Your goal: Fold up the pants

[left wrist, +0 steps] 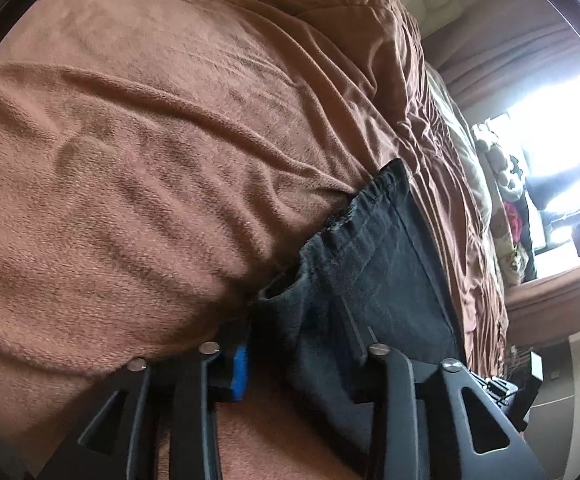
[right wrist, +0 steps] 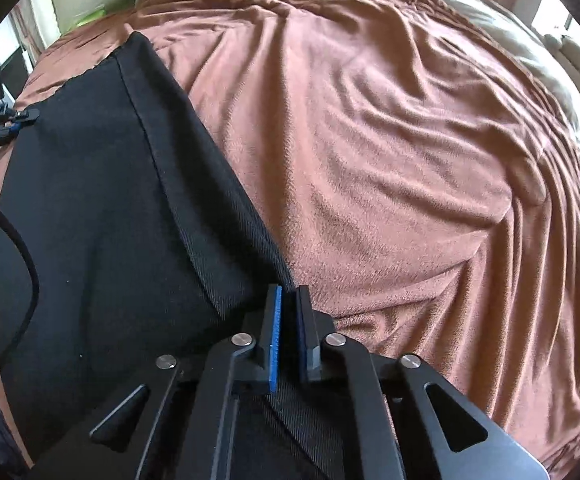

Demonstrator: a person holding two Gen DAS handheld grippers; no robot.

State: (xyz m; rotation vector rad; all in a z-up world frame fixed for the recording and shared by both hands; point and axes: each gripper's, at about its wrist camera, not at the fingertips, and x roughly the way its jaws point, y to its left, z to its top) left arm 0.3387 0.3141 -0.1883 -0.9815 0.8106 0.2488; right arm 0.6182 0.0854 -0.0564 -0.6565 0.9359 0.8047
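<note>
A rumpled brown blanket [right wrist: 389, 160] covers the bed under me and fills most of what both my cameras take in. On it lie the black pants [right wrist: 90, 208], spread wide across the near left part of the bed in my right wrist view, one long seamed edge running diagonally from the far left down to my right claw [right wrist: 288, 308]. That claw has its blue-padded fingers [right wrist: 276, 340] drawn nearly together on the hem edge of the pants, a narrow strip of dark cloth clamped between the pads.

My left claw [left wrist: 301, 354] is at the gathered waistband end [left wrist: 369, 216] of the pants, which lie along the right side of the bed in its view. Its jaws stand apart, one blue pad [left wrist: 242, 372] showing on the left while the other finger is hidden under or behind the dark cloth; I cannot tell whether the pads press on the fabric.

At the far left of my right wrist view the left claw appears again at the pants' far edge, with a black cable [right wrist: 18, 272] looping below it.
</note>
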